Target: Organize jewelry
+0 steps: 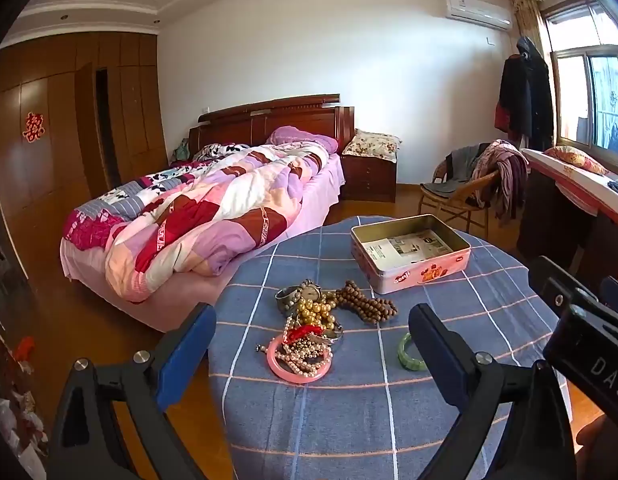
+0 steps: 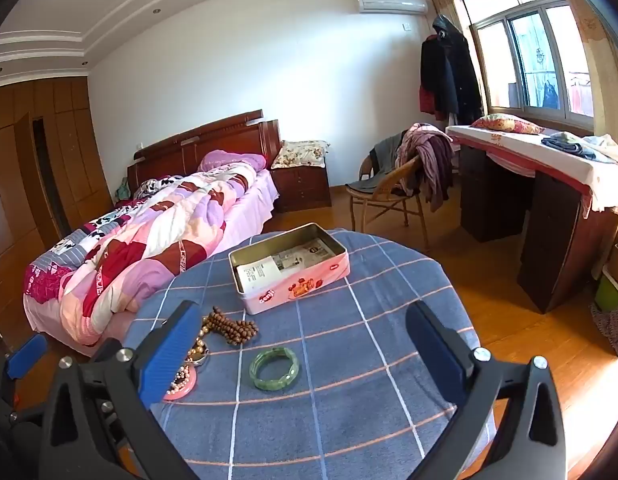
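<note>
Just in front of my wide-open right gripper (image 2: pixel 305 344) lies the green jade bangle (image 2: pixel 274 369), nearer than the equally gaping left gripper (image 1: pixel 313 340), pink rectangular tin (image 2: pixel 301 280) beyond.

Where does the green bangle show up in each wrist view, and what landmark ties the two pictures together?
Left wrist: green bangle right of centre, partly hidden behind the blue finger pad.
Right wrist: green bangle lower centre, fully visible on the blue cloth.
Shared landmark: pink tin lies beyond it.
</note>
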